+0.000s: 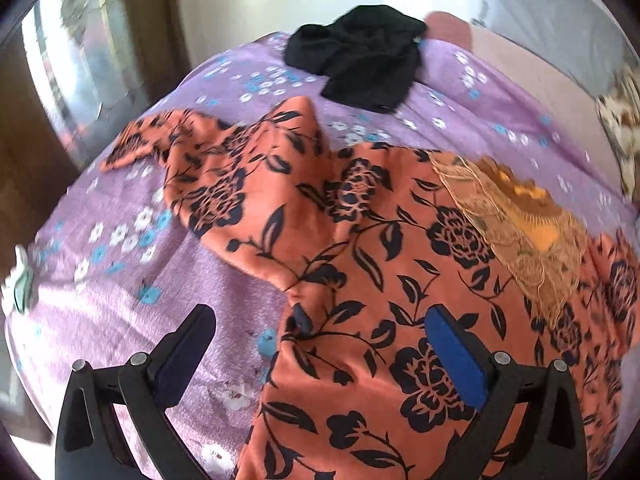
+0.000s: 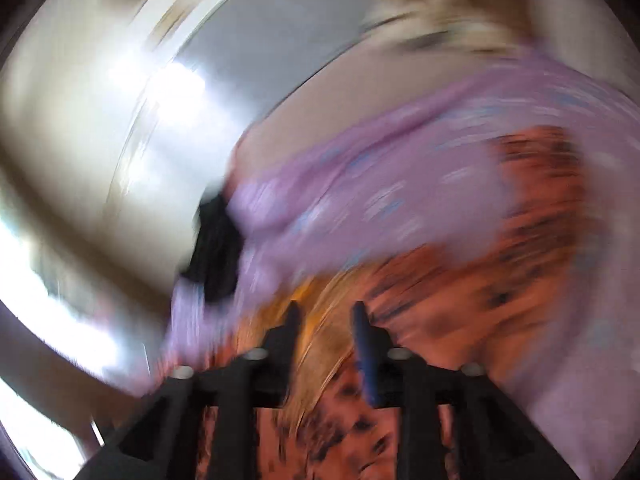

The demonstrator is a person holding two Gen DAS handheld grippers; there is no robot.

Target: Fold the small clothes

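**Claws over a patterned garment on a lilac blanket**

Left claw [image 1: 320, 344] hangs with its two fingers spread wide and nothing between them, as I see it through my left wrist camera. Its left finger [image 1: 188, 344] sits above the lilac flowered blanket [image 1: 120, 300]; its blue-padded right finger [image 1: 456, 356] sits above the orange garment with the dark floral print [image 1: 360, 260]. That garment lies rumpled across the blanket, one part bunched up towards the far left, the rest spreading to the lower right of the view. A tan lace cloth with a yellow patch [image 1: 520, 216] lies on top of the orange garment at the right. Farther back, well apart from the orange piece, a crumpled black garment [image 1: 360, 60] rests near the blanket's far edge.

My right wrist view is heavily smeared by motion blur. The right claw [image 2: 326, 312] shows its fingers close to each other with a narrow gap, and tan-yellow fabric [image 2: 324, 340] lies in line with that gap; I cannot tell whether it is gripped. Around it I make out orange patterned cloth [image 2: 500, 300], lilac blanket [image 2: 380, 184] and a dark shape [image 2: 216, 248].
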